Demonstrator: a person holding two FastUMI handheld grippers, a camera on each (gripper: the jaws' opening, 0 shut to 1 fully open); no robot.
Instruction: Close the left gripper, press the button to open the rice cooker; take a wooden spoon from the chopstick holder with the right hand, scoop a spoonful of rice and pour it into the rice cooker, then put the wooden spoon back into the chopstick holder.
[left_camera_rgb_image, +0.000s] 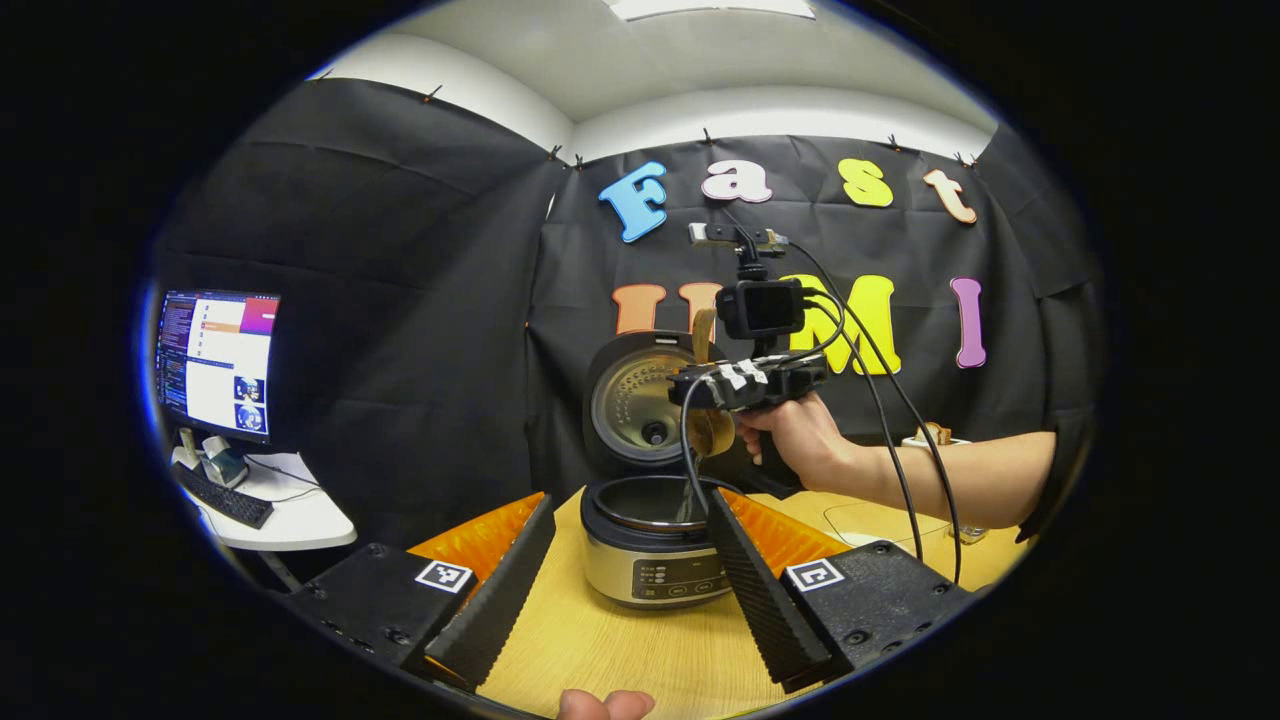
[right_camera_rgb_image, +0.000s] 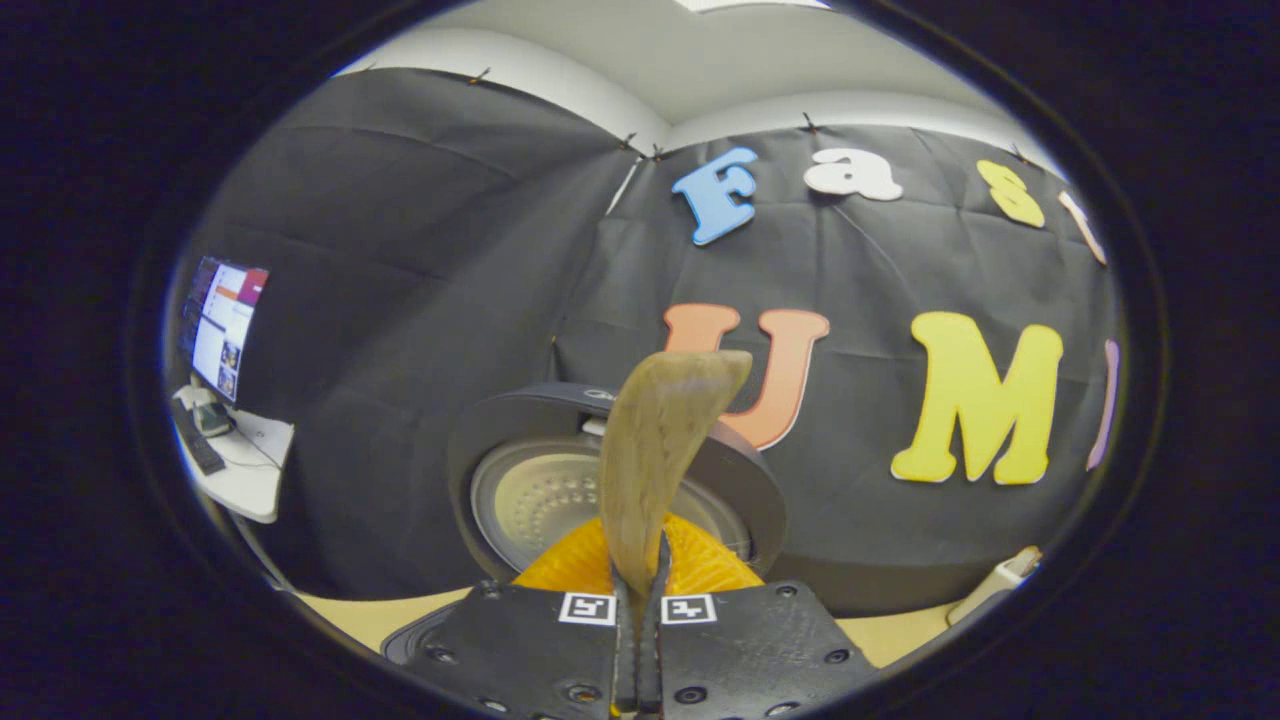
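Left hand-held gripper (left_camera_rgb_image: 620, 590) standing open, fingers flanking rice cooker (left_camera_rgb_image: 655, 545) sitting on bench (left_camera_rgb_image: 620, 650) ahead, lid raised. Right hand-held gripper (right_camera_rgb_image: 640, 640) clamping wooden spoon (right_camera_rgb_image: 655, 470), holding it above cooker pot; rice streaming down from spoon.

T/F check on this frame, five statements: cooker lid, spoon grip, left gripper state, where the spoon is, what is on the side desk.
1. The rice cooker lid is closed. False: it stands open behind the pot.
2. The right gripper is shut on the wooden spoon. True.
3. The left gripper is shut. False: its fingers stand apart, with the cooker seen between them.
4. The spoon sits in the chopstick holder. False: it is held above the open cooker.
5. A monitor stands on a white side desk. True.
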